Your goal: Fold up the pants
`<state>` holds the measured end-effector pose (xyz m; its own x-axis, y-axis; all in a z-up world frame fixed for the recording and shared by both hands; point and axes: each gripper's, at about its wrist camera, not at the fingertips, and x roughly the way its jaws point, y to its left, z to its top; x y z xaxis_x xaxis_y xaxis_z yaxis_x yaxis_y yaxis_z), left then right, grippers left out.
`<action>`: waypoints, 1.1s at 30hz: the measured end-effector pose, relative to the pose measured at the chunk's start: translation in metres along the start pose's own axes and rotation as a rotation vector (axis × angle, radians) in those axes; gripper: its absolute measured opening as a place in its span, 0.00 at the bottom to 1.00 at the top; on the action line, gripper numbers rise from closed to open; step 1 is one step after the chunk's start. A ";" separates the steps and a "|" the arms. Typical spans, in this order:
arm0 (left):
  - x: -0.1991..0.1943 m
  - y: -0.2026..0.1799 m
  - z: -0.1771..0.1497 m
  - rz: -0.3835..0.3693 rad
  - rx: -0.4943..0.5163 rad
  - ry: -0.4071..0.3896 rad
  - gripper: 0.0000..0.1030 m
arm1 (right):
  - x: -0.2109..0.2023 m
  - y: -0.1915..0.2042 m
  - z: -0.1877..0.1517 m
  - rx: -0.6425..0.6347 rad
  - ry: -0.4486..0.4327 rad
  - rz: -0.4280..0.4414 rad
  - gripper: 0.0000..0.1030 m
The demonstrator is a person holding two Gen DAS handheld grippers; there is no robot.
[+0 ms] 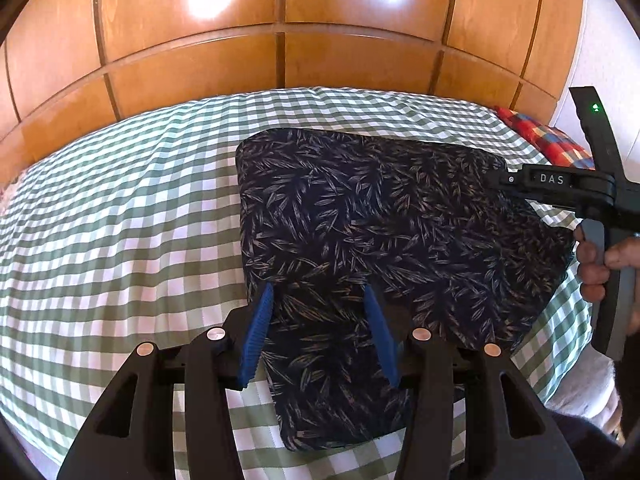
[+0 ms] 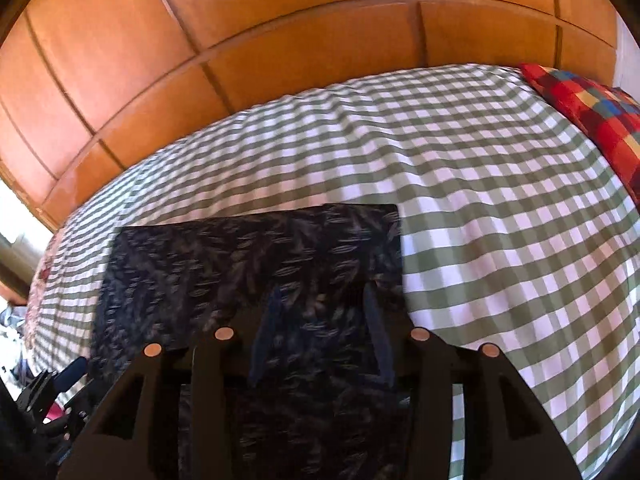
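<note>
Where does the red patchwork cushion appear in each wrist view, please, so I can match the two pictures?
Left wrist: the red patchwork cushion sits at the right edge, partly behind the right gripper.
Right wrist: the cushion fills the upper right corner.
Shared landmark: the dark leaf-print pants on the checked bedspread.

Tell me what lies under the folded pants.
The pants lie on the green checked bedspread, which shows all around them. Whatever is between their folded layers is covered.

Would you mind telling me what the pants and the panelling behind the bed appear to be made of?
The pants look like thin, matte woven fabric, dark with a leaf print, lying limp and flat. The panelling looks like glossy varnished wood: visible grain and bright reflections.
</note>
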<state>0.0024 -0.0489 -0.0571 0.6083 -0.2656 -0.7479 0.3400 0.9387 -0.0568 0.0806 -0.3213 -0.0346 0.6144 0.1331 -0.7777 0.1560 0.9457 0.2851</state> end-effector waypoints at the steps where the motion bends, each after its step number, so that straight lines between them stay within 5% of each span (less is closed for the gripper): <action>1: 0.001 0.000 0.000 -0.008 -0.002 0.000 0.50 | 0.002 -0.003 0.000 0.005 0.003 0.002 0.42; 17: 0.000 -0.002 -0.003 -0.004 -0.002 -0.003 0.51 | 0.008 -0.008 -0.009 -0.011 -0.006 -0.047 0.42; 21: -0.001 -0.001 -0.005 -0.019 -0.016 -0.006 0.59 | 0.009 -0.005 -0.012 -0.047 -0.008 -0.056 0.28; 27: -0.007 0.001 -0.008 -0.015 -0.028 -0.011 0.59 | 0.003 0.000 -0.013 -0.083 -0.028 -0.053 0.05; 33: -0.008 0.032 -0.018 -0.068 -0.147 0.005 0.63 | 0.004 -0.010 -0.017 -0.043 -0.041 -0.037 0.03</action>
<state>-0.0041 -0.0124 -0.0652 0.5834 -0.3290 -0.7425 0.2718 0.9406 -0.2033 0.0683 -0.3253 -0.0497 0.6398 0.0864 -0.7637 0.1466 0.9617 0.2316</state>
